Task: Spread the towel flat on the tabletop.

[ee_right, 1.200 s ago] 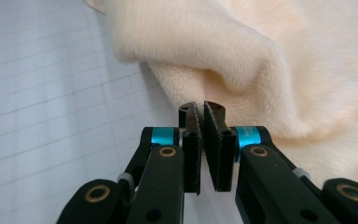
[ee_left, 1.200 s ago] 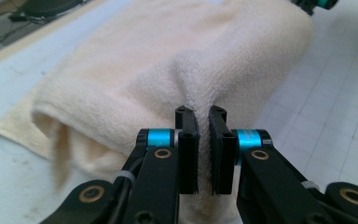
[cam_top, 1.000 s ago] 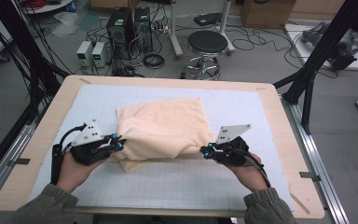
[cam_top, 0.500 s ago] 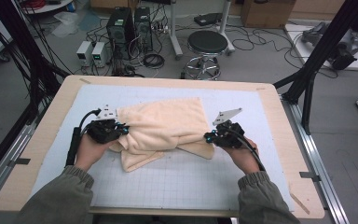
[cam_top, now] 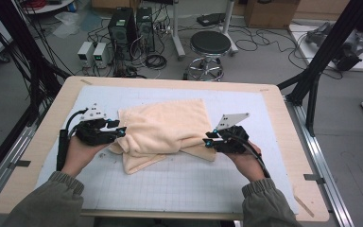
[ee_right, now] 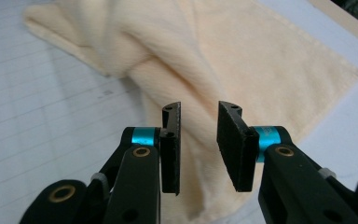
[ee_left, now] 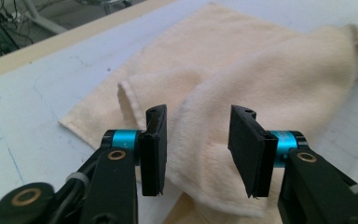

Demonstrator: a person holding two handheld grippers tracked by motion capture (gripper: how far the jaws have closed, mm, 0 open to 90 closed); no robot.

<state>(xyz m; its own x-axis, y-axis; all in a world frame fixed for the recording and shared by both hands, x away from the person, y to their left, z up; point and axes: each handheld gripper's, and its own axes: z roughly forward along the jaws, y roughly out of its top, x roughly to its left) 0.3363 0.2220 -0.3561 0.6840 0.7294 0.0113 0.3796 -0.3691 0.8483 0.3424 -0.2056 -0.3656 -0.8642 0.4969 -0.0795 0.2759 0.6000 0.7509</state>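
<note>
Towel (cam_top: 163, 127) folded over, lumpy, mid-frame on table (cam_top: 42, 142). Left gripper (cam_top: 121, 131) and right gripper (cam_top: 207, 139) jaws just opening, pads clear of cloth. Fold dropped; smoothing, further folding left.

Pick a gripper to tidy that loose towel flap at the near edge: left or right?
Left, probably. The flap lies just beside the left gripper, whose jaws have just opened off the towel; the right gripper is farther away.
</note>
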